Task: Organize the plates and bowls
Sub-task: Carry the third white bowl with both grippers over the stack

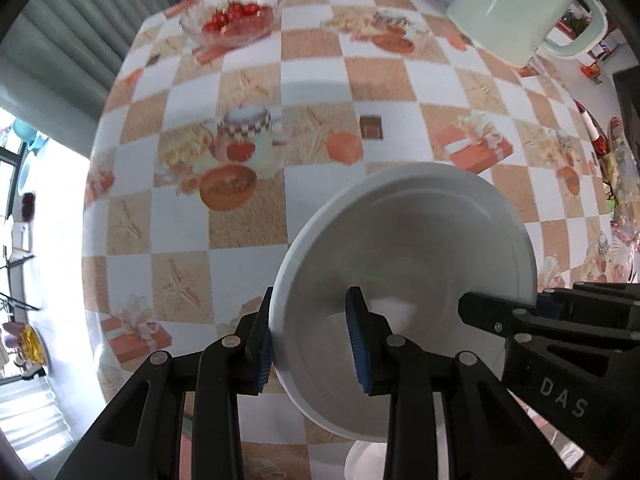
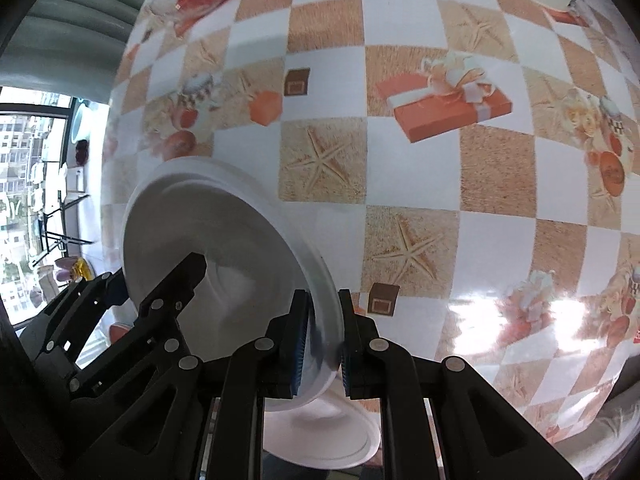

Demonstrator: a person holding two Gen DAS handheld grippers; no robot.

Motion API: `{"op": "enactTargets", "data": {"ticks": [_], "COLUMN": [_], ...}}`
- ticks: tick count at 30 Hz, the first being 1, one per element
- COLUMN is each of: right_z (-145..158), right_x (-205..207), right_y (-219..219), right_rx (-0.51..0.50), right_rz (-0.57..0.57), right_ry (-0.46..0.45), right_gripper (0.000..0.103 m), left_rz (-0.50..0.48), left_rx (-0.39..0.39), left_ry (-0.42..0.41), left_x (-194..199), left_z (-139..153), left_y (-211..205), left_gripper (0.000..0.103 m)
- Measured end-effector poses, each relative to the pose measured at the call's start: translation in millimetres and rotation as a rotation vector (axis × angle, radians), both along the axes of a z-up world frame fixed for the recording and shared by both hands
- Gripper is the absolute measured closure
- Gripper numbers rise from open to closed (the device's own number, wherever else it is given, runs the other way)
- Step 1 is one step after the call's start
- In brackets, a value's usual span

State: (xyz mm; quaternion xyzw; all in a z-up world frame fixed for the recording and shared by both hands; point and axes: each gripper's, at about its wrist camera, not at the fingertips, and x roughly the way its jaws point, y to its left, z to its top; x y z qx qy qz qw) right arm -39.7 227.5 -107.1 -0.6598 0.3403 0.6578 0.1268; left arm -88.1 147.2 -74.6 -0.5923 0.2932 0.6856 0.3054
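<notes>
Left gripper (image 1: 310,344): jaws closed on the left rim of a white bowl (image 1: 416,240).
Right gripper (image 2: 324,344): jaws closed on the bowl's opposite rim.
Bowl: held tilted between both grippers, above the surface (image 1: 248,80).
Plate (image 2: 340,436): white, lying beneath the bowl at the near edge.
Surface: orange-and-white checked cloth.
Far side: glass dish of red fruit (image 1: 234,14) on the left, pale green jug (image 1: 516,8) on the right.

The plate (image 1: 404,264) is above the desk (image 1: 248,80), held at opposite rims: the left claw (image 1: 312,344) on one edge, the right claw (image 2: 324,344) on the other. Below it lies a second plate (image 2: 336,432). At the desk's far side, a bowl (image 1: 232,12) sits left and a jug (image 1: 516,8) right.
</notes>
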Motion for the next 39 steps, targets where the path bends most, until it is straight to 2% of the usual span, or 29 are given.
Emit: {"op": "enactTargets", "data": {"ticks": [4, 8, 16, 22, 39], "right_z": [17.6, 26.4, 30.3, 16.2, -3.0], "right_x": [15.0, 32.9, 75.6, 102.6, 124.3], "right_y": [1.5, -12.6, -40.4, -57.6, -69.4], "right_rx": [0.0, 0.002, -0.011, -0.031, -0.045], "right_rz": [-0.016, -0.02, -0.017, -0.04, -0.09], "right_ry": [0.014, 0.007, -0.047, -0.101, -0.148], "right_gripper": [0.088, 0.087, 0.087, 0.086, 0.086], "left_rz": [-0.032, -0.081, -0.165, -0.231, -0.301], "left_rx": [0.017, 0.015, -0.016, -0.051, -0.099], "left_ry": [0.018, 0.023, -0.032, -0.083, -0.123], "left_x": [2.9, 23.7, 68.0, 95.0, 115.8], "left_z": [17.0, 33.8, 24.6, 11.5, -9.1], "left_y": [0.2, -2.0, -36.0, -51.9, -61.1], "left_gripper": [0.069, 0.069, 0.068, 0.067, 0.067]}}
